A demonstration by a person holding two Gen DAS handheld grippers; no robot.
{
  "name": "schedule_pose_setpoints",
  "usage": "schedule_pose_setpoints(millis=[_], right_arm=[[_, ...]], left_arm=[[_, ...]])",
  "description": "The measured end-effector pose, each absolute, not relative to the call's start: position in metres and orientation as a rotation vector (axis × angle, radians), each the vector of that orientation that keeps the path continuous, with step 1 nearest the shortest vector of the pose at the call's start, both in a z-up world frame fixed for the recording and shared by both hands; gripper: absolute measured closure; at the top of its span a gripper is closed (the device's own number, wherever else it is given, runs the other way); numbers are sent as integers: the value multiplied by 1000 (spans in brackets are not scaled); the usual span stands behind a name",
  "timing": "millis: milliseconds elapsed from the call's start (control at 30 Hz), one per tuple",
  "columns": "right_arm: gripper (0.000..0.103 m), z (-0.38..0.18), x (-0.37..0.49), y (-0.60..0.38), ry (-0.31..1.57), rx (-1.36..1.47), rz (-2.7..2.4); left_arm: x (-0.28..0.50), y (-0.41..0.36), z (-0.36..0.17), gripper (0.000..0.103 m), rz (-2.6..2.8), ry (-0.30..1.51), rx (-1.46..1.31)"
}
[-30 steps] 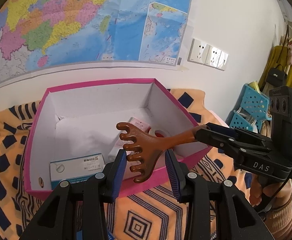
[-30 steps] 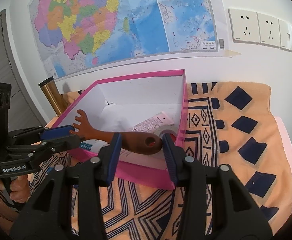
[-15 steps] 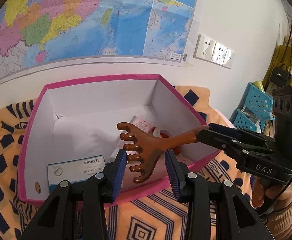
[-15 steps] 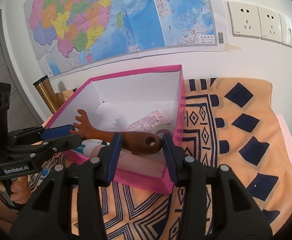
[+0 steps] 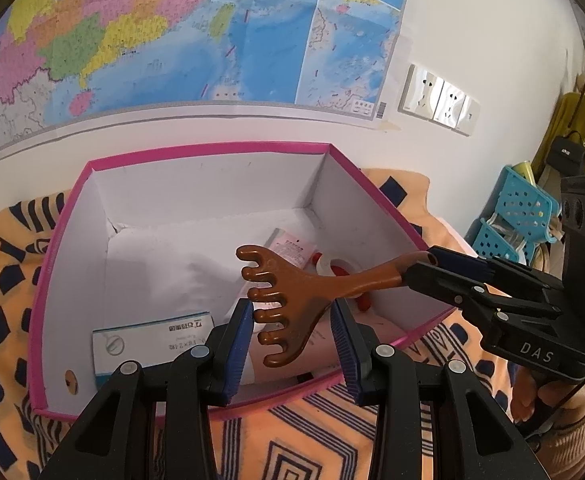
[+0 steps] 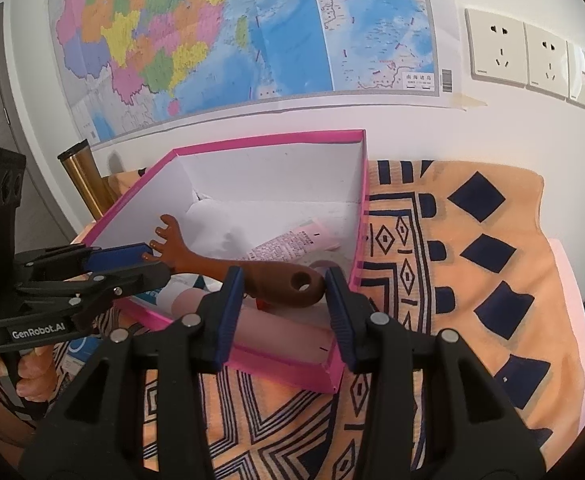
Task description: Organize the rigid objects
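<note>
While both grippers meet over the box, findings run as follows.

Left gripper (image 5: 290,332): jaws partly closed, blue pads either side of the toothed head of the brown scraper (image 5: 292,296); the left pad touches the teeth, while contact at the right pad cannot be confirmed.
Right gripper (image 6: 278,300): jaws partly closed around the handle end of the same tool, the end with the hanging hole; in the left wrist view its fingers clamp the handle tip.
Brown scraper: claw-shaped, five teeth, held level in the air above the near right part of the box, spanning from one gripper to the other.
Pink box (image 5: 212,148): open-topped, white inside, pink rim and outer walls, standing on the cloth close to the wall.
Box contents: a white and blue carton (image 5: 152,340) lying flat at the near left; a pink tube (image 6: 292,244) lying slanted towards the right wall; a white and red item (image 5: 340,272) under the handle, partly hidden, nature not determinable.
Patterned cloth (image 6: 472,260): orange with dark blue diamonds and stripes, covering the surface under the box.
Gold cylinder (image 6: 84,180): upright, just beyond the box's far left corner.
Wall: a coloured map (image 6: 232,32) above the box; a row of sockets (image 6: 524,56) to its right.
Blue baskets (image 5: 520,216): perforated, well off to the right.
</note>
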State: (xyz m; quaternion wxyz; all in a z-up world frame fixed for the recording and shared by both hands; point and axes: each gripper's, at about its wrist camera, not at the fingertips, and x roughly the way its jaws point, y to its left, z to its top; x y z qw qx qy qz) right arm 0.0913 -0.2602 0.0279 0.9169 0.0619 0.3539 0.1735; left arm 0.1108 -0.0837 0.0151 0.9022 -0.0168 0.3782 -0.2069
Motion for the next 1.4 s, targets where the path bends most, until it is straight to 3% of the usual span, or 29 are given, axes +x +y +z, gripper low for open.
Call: schedule_pose_setpoints(millis=[900,1033,1167,1400], right_arm=[[58,25,90,-247,732,69,313],[58,25,85,-248,727,81,325],[58,31,69,-245,699,114,397],[58,26,43,-218,729,157,600]], left_arm=[[121,-83,2,63,-441,816,-28],[101,-77,12,58,-424,756,-15],[66,-56,28,44,-401,649,-9],[27,-2,20,41,-306,662,-47]])
